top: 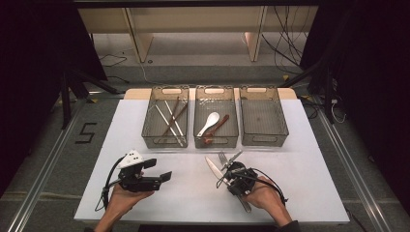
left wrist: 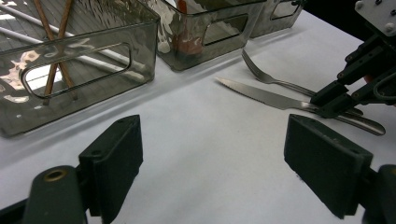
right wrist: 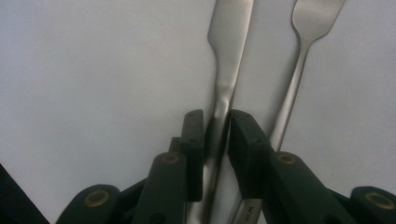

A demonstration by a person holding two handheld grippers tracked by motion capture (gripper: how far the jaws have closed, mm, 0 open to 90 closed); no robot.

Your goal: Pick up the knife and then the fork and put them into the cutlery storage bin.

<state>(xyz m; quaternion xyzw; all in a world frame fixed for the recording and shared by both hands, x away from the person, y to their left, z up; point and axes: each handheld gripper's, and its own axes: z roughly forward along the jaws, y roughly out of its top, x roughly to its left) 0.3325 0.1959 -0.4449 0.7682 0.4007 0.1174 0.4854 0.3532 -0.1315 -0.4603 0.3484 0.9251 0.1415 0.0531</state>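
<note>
Right gripper (right wrist: 215, 135) low over the table — fingers pinching the knife (right wrist: 224, 70).

Long steel table knife (top: 212, 167) with serrated blade lies flat on the white table, blade tip toward the baskets, handle toward the person, pinched at its neck. Slim steel fork (top: 223, 158) lies flat just beside it, tines toward the baskets.

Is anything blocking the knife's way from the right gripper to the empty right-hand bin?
Nothing visible does. The right gripper has its jaws around the knife; the fork lies beside it, and bare table leads to the empty bin.
</note>
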